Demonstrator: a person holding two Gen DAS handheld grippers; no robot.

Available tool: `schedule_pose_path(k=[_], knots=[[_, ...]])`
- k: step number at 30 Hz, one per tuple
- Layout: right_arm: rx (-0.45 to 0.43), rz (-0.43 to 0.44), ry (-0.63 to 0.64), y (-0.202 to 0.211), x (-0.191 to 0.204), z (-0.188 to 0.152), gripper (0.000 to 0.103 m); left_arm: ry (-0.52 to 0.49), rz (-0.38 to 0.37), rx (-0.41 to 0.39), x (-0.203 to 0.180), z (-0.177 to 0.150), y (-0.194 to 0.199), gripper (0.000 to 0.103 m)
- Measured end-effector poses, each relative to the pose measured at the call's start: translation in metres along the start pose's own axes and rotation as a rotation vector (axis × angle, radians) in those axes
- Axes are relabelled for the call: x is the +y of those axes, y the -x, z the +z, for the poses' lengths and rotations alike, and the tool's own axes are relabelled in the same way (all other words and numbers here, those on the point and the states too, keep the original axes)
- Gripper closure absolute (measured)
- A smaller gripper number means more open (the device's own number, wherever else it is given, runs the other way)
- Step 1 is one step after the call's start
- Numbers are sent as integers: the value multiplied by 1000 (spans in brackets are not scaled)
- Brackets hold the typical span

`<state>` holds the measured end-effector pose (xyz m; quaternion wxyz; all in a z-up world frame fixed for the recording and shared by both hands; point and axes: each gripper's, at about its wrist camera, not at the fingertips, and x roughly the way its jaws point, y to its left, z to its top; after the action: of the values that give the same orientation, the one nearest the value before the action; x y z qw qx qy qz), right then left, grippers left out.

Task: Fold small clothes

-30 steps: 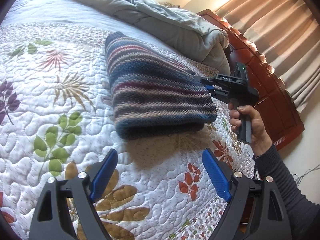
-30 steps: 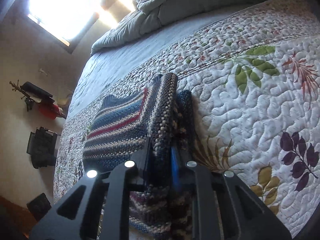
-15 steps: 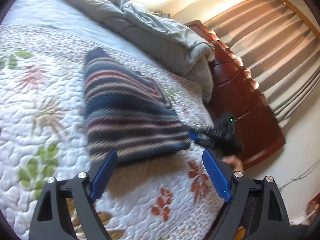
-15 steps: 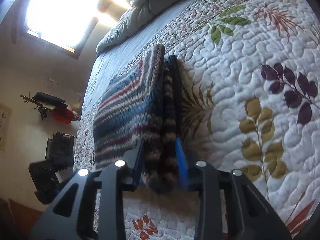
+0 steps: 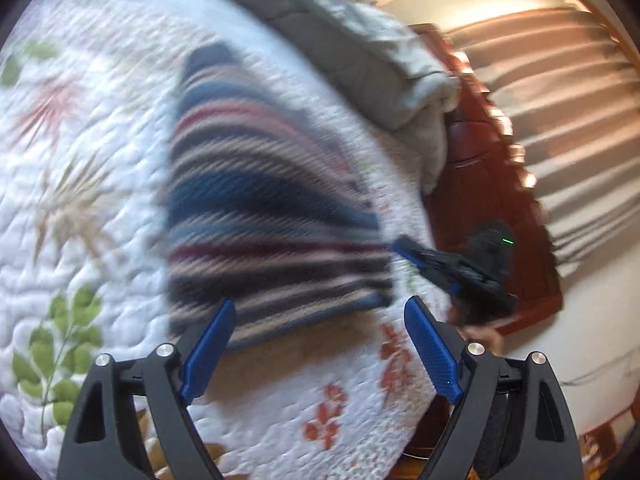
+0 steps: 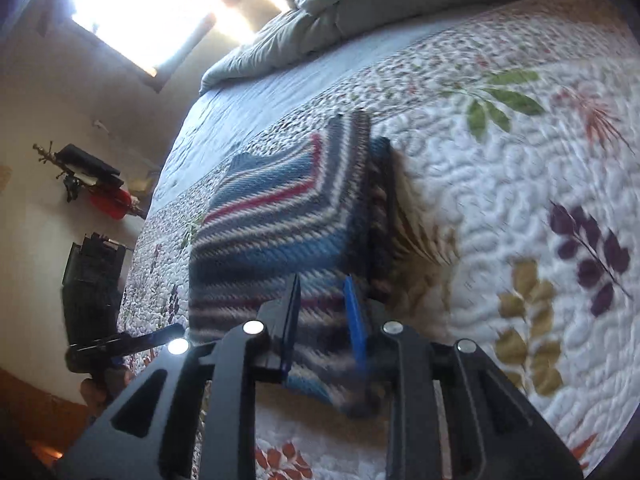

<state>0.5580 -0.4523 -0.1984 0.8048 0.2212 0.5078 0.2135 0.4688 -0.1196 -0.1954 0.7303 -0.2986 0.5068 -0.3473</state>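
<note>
On the flowery bed cover (image 5: 80, 240) lies the stripy sweater (image 5: 260, 208), folded into a thick, flat bundle. It sits close to the side of the bed, near the wooden bed frame (image 5: 500, 200).

The right claw (image 6: 322, 284) is at one edge of the sweater. Its jaws have just been opening and now stand a little apart. The edge of the sweater is between them, but the pads do not look like they squeeze it. The left claw (image 5: 320, 304) is wide open and holds nothing. It hangs just above the near edge of the sweater.

What could go wrong? The knit is loopy and soft. If the right claw backs away while a pad is caught in the wool, it could drag the top layer and spoil the fold. If the left claw dips down, it could push the near edge and make it bunch up. The sweater is also near the bed's side, so a hard tug that way could slide it off.

Both pictures are blurry. I cannot see the bottom layers of the fold, or whether the sleeves are tucked in. One corner hides under the right claw. The hand (image 5: 480, 336) holding that claw is mostly hidden.
</note>
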Motion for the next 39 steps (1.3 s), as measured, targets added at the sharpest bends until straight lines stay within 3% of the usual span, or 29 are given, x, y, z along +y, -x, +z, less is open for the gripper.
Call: schedule_pose_path(k=[4,6,8,10,12,13,18,20,24,28,31,34,36,38,39], knots=[[22,42,-45,-32,-3,33,79,-54,-70,-14,-21,25,-8,16],[87,14,-102,-54,-18,45,80,-22,-23,17,-12,33,-25,16],[132,-11,-151,-64,-27,50,91,56,47,98,13,35,-47,17],[123,27,-135,-56,-20,60,90,90,81,137,31,32,-57,21],[62,67,-122,-46,-14,72,76,93,48,138,32,34,-52,21],[42,72,-123,-45,-12,78,73,90,31,132,29,36,-48,20],[33,32,-163,-79,-14,114,73,25,-63,27,5,60,-20,16],[51,0,-186,-97,-25,121,75,49,-108,4,7,79,-22,14],[65,-59,-191,-115,-37,117,76,146,-94,54,37,102,-56,16],[22,84,-105,-72,-14,88,69,127,-100,72,33,103,-53,15],[92,102,-56,-70,0,51,68,145,-100,80,46,101,-52,16],[124,17,-25,-89,-3,36,80,161,-86,83,49,100,-54,19],[127,39,-60,-85,-6,41,81,162,-67,86,43,102,-48,19],[71,91,-66,-59,-4,49,55,117,-68,89,29,105,-35,14],[44,83,-57,-45,-5,54,28,87,-59,83,25,106,-27,11]])
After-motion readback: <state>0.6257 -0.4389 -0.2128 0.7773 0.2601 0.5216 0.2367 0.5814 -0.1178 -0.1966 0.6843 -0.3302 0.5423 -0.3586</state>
